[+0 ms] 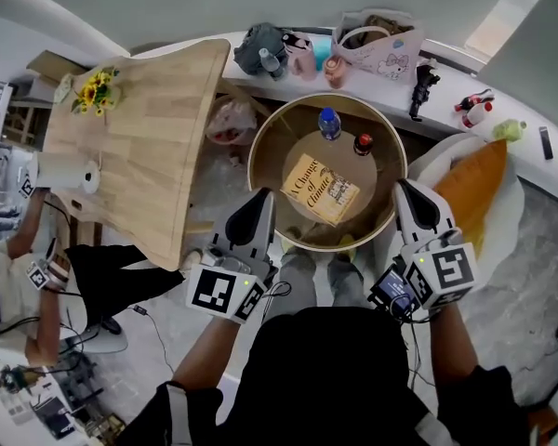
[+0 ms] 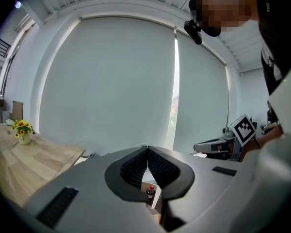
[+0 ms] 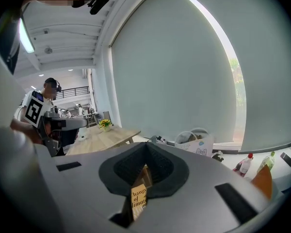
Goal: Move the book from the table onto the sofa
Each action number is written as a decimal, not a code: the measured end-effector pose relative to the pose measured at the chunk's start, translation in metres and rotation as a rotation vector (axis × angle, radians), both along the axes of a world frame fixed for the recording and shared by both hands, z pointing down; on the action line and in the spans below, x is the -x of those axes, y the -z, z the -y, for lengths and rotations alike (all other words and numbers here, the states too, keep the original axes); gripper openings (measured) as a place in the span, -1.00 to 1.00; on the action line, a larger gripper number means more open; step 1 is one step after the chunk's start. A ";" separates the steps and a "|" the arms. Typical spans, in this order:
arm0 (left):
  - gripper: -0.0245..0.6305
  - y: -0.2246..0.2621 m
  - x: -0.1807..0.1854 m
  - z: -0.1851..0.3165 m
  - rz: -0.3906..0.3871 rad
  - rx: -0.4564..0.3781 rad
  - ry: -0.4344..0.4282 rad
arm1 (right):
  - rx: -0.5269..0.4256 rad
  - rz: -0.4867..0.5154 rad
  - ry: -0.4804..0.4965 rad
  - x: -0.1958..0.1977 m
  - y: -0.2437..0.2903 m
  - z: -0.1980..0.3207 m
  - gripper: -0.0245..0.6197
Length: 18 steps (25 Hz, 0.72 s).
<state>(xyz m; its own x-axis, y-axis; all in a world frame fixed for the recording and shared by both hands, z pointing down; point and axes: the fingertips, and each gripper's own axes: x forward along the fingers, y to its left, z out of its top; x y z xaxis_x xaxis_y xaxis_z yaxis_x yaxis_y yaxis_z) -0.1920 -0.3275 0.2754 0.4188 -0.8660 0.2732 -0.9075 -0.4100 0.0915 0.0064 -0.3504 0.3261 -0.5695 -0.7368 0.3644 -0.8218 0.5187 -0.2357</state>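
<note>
Book (image 1: pixel 320 190) lies flat, cover up, in middle of round bench (image 1: pixel 254 161) w/ raised rim; blue-cap bottle (image 1: pixel 329 123) & small red-cap bottle (image 1: pixel 363 143) stand behind it. Left claw (image 1: pixel 259 199) & right claw (image 1: pixel 410 193) both fully closed, nothing held, over near rim either side of book, clear of it. Long wooden bench (image 1: pixel 139 137) to the left w/ sunflowers (image 1: pixel 95 89). White seat (image 1: pixel 513 203) w/ orange cushion (image 1: pixel 474 189) at right. Cluttered window ledge (image 1: pixel 446 119) behind, pale blinds (image 2: pixel 111 81) down. Grey stone-look floor (image 1: pixel 530 277).
</note>
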 end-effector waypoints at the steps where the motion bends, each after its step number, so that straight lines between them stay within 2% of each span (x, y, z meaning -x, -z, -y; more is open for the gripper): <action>1: -0.90 -0.006 0.002 0.003 0.003 0.006 -0.005 | 0.012 -0.001 -0.002 0.002 -0.005 0.001 -0.90; 6: -0.90 -0.042 0.011 0.021 0.020 0.047 -0.040 | 0.065 -0.018 0.000 0.018 -0.036 0.006 -0.90; 11: -0.90 -0.101 0.021 0.032 0.033 0.109 -0.084 | 0.130 -0.064 0.014 0.034 -0.084 0.001 -0.90; 18: -0.89 -0.198 0.041 0.052 0.071 0.195 -0.141 | 0.318 0.016 -0.080 0.051 -0.188 0.009 -0.90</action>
<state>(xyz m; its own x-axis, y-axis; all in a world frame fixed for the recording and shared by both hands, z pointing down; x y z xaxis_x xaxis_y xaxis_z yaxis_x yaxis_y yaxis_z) -0.2335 -0.3797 0.4733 0.5054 -0.7285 0.4625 -0.8495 -0.5139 0.1189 -0.0443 -0.3590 0.5141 -0.5217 -0.6302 0.5750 -0.8520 0.3508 -0.3887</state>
